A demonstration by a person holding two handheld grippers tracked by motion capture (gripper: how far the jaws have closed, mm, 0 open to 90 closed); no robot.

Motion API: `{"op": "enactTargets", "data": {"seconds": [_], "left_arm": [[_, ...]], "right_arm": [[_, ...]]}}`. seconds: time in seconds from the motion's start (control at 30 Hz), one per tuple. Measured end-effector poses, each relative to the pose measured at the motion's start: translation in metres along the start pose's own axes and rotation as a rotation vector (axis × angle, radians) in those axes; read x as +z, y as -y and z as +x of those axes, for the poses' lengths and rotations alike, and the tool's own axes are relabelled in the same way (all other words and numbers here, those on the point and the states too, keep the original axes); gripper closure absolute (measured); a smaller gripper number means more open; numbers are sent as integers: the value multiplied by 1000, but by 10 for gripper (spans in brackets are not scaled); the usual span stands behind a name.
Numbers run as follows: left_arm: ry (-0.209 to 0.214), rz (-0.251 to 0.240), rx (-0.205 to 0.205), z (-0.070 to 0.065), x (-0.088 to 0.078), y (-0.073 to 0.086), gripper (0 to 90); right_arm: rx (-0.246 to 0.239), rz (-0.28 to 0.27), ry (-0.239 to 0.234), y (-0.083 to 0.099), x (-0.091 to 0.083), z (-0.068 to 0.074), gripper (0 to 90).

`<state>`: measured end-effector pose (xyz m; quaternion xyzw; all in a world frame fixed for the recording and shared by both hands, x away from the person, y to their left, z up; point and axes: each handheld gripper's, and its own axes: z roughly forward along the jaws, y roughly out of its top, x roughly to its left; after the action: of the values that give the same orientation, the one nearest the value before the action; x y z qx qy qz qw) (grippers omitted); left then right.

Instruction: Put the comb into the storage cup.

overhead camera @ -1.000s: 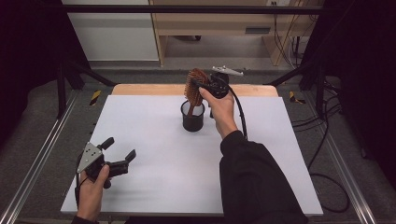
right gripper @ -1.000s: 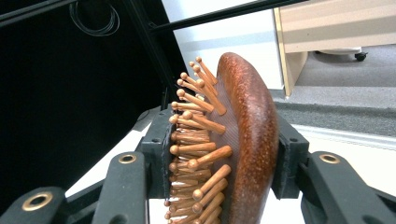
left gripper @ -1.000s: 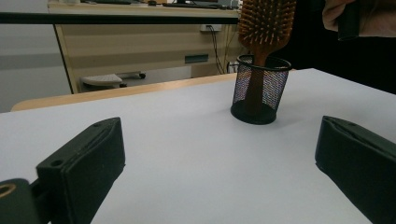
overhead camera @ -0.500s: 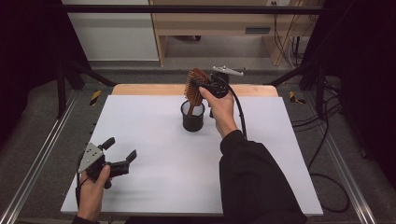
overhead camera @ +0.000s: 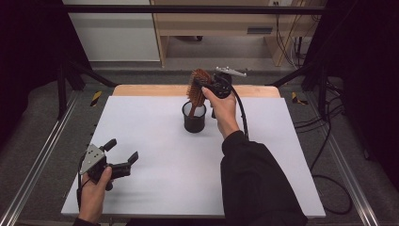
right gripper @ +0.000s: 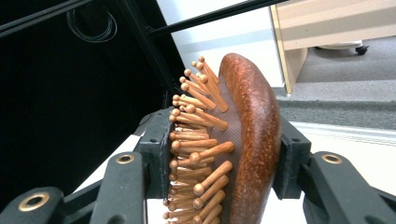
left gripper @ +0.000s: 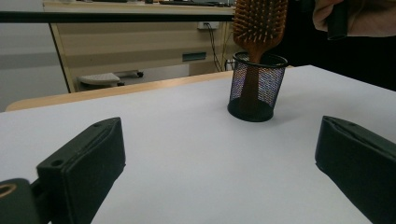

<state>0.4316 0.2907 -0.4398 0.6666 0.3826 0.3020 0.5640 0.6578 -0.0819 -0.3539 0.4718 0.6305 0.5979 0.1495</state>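
**Hairbrush pinched by its head above the mesh cup**

The white bench [overhead camera: 155,188] carries little: a black mesh cup [overhead camera: 194,117] near its far middle, and a wooden hairbrush [overhead camera: 197,87] standing in it handle-down, head well above the rim; the right claw [overhead camera: 207,87] pinches that head, one pad against the smooth rounded back, the other in among the wooden bristles [right gripper: 201,140]; the left claw [overhead camera: 123,157] rests low at the near left corner, spread wide with nothing between its jaws, well apart from the cup.

The brush looks stiff and light, its polished back likely slippery; the bristle side probably gives an uneven hold, so the head could twist between the pads; the narrow neck just above the cup rim seems a surer place to grip. The cup is light and could tip or lift with the handle; otherwise nothing crowds the path.
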Motion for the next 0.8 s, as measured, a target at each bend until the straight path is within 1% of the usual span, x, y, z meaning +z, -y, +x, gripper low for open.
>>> {"op": "enactTargets", "data": {"seconds": [0.43,0.8], "left_arm": [[5,4,0,-1,1,0,18],[9,9,3,-2,2,1,18]], "right_arm": [[25,2,26,1,3,-14,467],[29,8,22,1,2,-17,454]]}}
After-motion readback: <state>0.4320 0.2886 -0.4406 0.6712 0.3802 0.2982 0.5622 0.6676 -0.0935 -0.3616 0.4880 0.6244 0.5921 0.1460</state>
